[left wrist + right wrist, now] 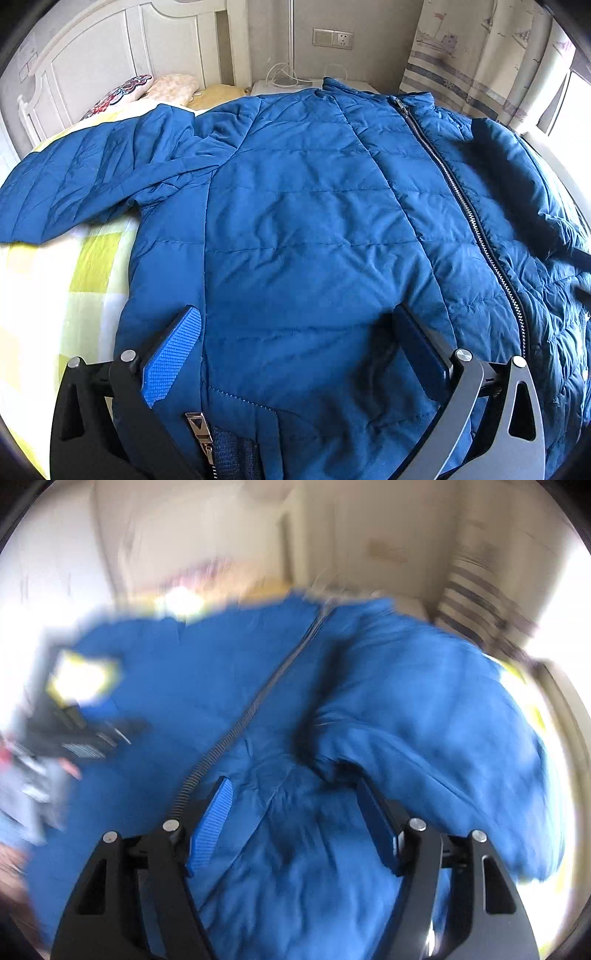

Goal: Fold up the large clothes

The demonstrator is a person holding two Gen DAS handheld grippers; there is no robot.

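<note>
Roughly a third done, by my reading: the jacket (314, 229) lies zipped and face up on the bed (85, 266), and the sleeve (424, 709) ahead and right of the right claw (295, 812) already lies folded in over the front. The other sleeve (74, 184), ahead and left of the left claw (295, 332), is stretched out flat, unfolded; that fold and the body folds remain. Both claws are spread, pinching nothing, with the quilted front showing between their pads. The jacket's long axis runs away from the left claw, hem nearest it, collar (373, 94) farthest, toward the headboard (122, 48). The zipper (461, 206) follows that line. The right view is blurred.
</note>
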